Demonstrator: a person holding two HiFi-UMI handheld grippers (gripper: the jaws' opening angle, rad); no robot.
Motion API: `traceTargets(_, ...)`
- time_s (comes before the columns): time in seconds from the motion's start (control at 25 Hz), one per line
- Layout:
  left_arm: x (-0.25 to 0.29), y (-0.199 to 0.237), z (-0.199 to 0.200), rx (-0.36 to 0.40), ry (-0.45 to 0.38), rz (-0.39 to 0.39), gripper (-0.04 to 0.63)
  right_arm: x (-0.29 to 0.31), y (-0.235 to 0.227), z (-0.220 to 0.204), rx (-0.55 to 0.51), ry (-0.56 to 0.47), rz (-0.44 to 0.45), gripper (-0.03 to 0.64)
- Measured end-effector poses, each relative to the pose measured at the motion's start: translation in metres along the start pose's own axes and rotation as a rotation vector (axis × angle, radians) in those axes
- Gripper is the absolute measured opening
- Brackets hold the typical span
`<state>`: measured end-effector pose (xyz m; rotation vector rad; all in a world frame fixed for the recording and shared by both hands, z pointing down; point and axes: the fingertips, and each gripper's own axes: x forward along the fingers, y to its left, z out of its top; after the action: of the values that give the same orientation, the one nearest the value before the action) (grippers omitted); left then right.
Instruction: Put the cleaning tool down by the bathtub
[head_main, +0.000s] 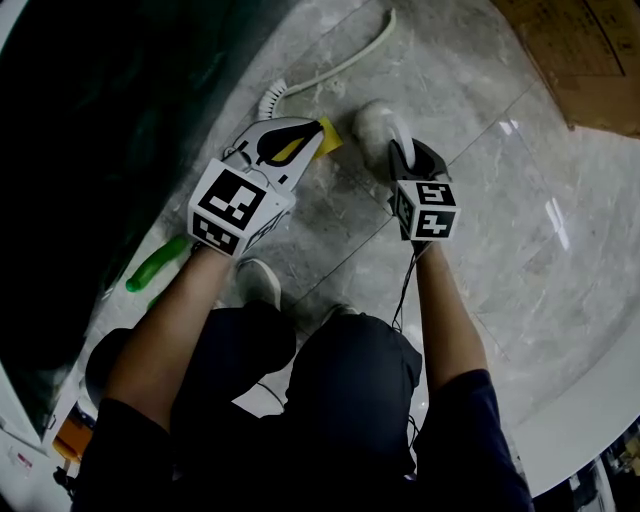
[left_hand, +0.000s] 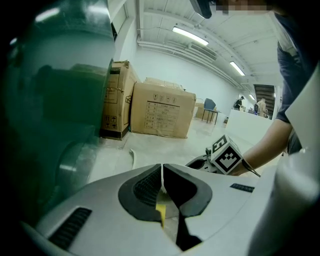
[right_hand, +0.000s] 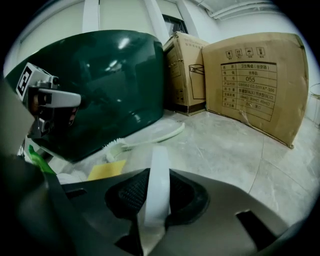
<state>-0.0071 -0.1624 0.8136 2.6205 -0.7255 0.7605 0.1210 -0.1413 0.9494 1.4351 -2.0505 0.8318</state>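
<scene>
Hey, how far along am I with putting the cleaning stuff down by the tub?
Done: the white brush lies on the floor beside the green bathtub. In hand: the left tool pinches a yellow pad; the right tool clamps a white strap. Left: set both down by the tub and release.

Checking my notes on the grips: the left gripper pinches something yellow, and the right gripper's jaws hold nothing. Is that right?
Not quite. The right gripper is not empty: it is shut on a white strip, as the right gripper view shows. The left gripper does pinch a yellow piece.
</scene>
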Motion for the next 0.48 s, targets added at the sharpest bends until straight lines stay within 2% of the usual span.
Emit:
traceTargets(0.24,0.000,0.004,-0.010,-0.012,0.008,-0.001,0.037,0.017,0.004,-0.020,-0.065,0.059,-0.026,0.094)
traceTargets(0.48,0.004,0.010,-0.018,-0.033,0.009,0.001,0.037,0.023,0.010,-0.025,-0.109,0.061,-0.046,0.095)
